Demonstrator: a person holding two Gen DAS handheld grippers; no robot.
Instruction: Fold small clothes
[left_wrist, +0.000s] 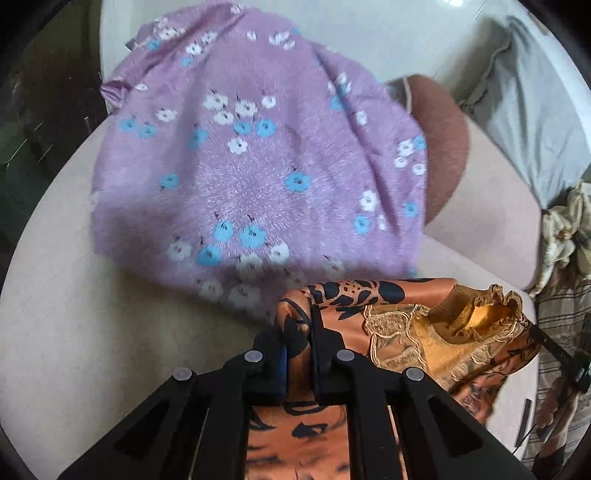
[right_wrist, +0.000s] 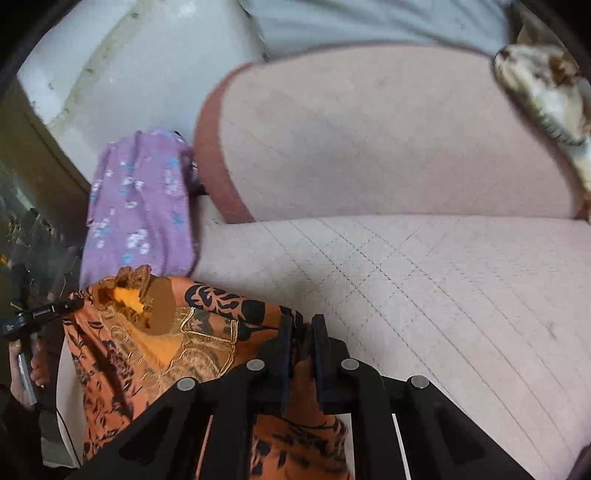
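An orange garment (left_wrist: 417, 325) with a black leaf print and a gold lace neckline hangs stretched between both grippers above a pale quilted cushion (right_wrist: 443, 288). My left gripper (left_wrist: 299, 332) is shut on one edge of the orange garment (right_wrist: 122, 354), with cloth bunched between its black fingers. At the opposite edge my right gripper (right_wrist: 301, 328) is also shut on that cloth. In the right wrist view the left gripper's (right_wrist: 70, 304) tip shows at the far left, held by a hand. The right gripper's arm shows at the right edge of the left wrist view.
A purple floral garment (left_wrist: 255, 155) lies draped over the cushion's left end; it also appears as purple floral cloth (right_wrist: 144, 206) in the right wrist view. A rust-edged back cushion (right_wrist: 388, 136), a grey pillow (left_wrist: 528, 114) and a cream patterned cloth (right_wrist: 546, 88) lie behind.
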